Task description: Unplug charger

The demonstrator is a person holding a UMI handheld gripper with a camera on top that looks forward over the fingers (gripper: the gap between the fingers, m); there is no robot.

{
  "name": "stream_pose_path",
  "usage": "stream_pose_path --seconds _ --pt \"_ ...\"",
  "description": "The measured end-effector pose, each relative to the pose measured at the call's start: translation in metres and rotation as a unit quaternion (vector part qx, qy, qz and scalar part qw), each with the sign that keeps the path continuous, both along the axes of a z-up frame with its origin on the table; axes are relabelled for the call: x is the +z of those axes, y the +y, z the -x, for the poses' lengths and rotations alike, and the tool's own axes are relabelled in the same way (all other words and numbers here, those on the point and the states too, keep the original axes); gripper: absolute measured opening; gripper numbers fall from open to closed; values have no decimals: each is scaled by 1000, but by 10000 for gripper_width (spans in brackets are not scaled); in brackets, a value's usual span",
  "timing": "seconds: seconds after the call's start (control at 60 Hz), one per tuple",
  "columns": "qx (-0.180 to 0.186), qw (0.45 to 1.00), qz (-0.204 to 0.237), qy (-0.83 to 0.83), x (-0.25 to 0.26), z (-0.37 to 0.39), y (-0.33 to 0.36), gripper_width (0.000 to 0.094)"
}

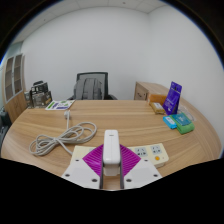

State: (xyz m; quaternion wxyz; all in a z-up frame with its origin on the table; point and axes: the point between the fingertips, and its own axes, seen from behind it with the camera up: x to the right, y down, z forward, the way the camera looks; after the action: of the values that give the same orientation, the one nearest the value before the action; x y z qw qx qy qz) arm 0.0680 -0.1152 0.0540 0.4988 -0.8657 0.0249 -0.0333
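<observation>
Gripper [111, 172] clenching on a white charger [112, 152] standing upright between its purple pads [92, 158], white power strip [147, 153] lying just right of the fingers, coiled white cable [55, 138] resting ahead-left on the wooden bench [120, 118], office chair [92, 86] sitting beyond.

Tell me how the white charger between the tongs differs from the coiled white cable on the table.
The charger is a solid upright block; the cable is a thin cord lying in loose loops. The charger sits between the tongs, whose fingers flank it closely, though contact is unclear; the cable lies free beyond them, off to one side. Both are white, on the wooden table.
</observation>
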Motion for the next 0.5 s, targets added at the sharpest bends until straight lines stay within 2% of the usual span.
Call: stream_pose_path --seconds 0.15,0.317,0.467,0.5 --pt "16 1000 18 2 1 1 2 148" --pt "31 998 46 39 4 -1 0 135" --pt "43 997 50 33 8 0 1 134" --pt "43 999 -1 23 39 0 8 134"
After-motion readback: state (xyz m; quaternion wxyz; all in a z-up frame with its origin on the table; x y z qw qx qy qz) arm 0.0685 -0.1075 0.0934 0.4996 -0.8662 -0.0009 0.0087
